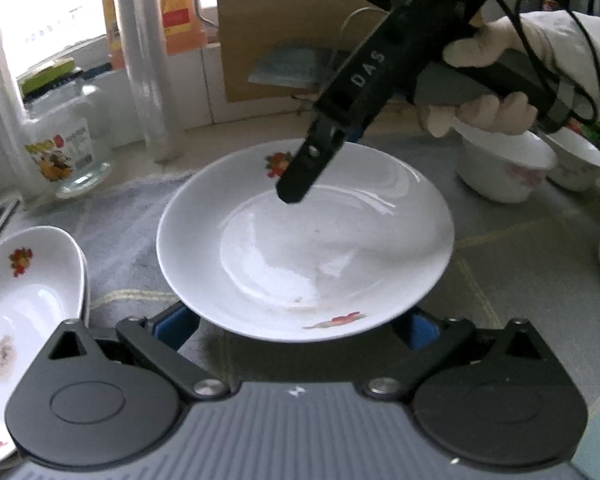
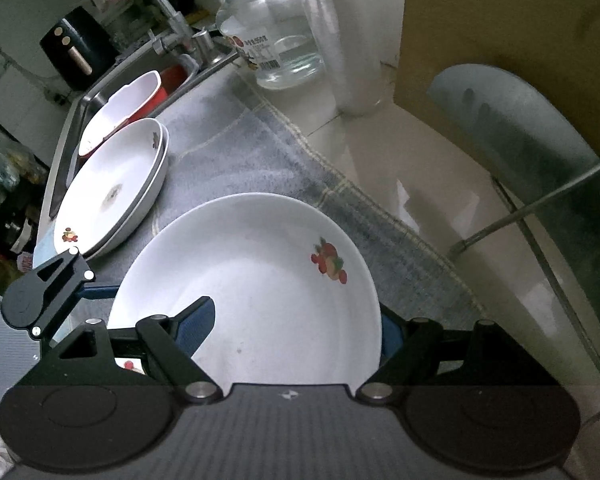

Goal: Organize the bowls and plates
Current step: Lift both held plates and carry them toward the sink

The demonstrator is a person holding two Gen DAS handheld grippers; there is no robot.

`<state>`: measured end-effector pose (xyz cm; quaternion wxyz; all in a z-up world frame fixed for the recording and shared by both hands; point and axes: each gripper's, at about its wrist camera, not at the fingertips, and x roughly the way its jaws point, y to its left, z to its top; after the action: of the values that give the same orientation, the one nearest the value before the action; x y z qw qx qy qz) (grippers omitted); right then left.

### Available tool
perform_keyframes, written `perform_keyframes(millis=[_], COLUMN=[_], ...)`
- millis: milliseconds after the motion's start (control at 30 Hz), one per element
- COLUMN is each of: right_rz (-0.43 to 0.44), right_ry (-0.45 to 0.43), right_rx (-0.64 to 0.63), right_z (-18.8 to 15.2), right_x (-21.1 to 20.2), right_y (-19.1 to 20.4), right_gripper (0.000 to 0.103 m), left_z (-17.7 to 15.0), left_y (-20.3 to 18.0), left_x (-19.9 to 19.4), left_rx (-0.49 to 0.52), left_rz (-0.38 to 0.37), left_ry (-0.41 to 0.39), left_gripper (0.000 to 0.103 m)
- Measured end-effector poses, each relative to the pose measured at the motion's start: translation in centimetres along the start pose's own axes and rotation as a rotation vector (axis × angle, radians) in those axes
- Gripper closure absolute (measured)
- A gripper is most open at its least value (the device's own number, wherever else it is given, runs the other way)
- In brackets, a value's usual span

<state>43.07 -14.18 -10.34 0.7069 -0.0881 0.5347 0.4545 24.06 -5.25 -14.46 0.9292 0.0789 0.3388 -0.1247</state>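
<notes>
white fruit-print plate (image 1: 306,240) | upright on grey cloth; stained plate stack (image 1: 24,304) beside; bowl (image 1: 504,168) behind

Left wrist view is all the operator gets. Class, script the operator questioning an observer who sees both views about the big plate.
Operator: How does the right claw meet the big plate?
Observer: It straddles the rim, one pad over the inside, the other outside.
Operator: What lies beyond the stacked plates?
Observer: A sink holding a red bowl and a white dish.
</notes>
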Motion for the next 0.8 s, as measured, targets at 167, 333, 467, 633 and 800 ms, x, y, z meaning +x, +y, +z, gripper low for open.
perform_keyframes(millis=[167,333,467,633,800], right_rz=[0.039,0.054,0.037,0.034,0.031], right_ry=[-0.007,-0.015,-0.018,-0.031,-0.041], right_rx=[0.029,0.036,0.006,-0.009,-0.024], right_z=[0.2,0.1,0.1,0.1,-0.2], right_x=[0.2,0.1,-0.3,-0.8,-1.5], right_y=[-0.6,-0.8,-0.1,0.5,1.4], right_gripper=[0.017,0.017,0.017,0.017,0.017], left_z=[-0.1,-0.3,-0.3,-0.3,-0.1], left_y=[0.4,0.4,0.4,0.3,0.2], left_x=[-0.1,0.0,-0.2,-0.8,-1.8], left_rx=[0.013,0.011,0.012,0.017,0.013], left_rz=[-0.016,-0.016,-0.006,0.006,0.010], left_ry=[-0.011,-0.016,-0.013,-0.022,-0.027], left_gripper=[0.001,0.001,0.002,0.002,0.002])
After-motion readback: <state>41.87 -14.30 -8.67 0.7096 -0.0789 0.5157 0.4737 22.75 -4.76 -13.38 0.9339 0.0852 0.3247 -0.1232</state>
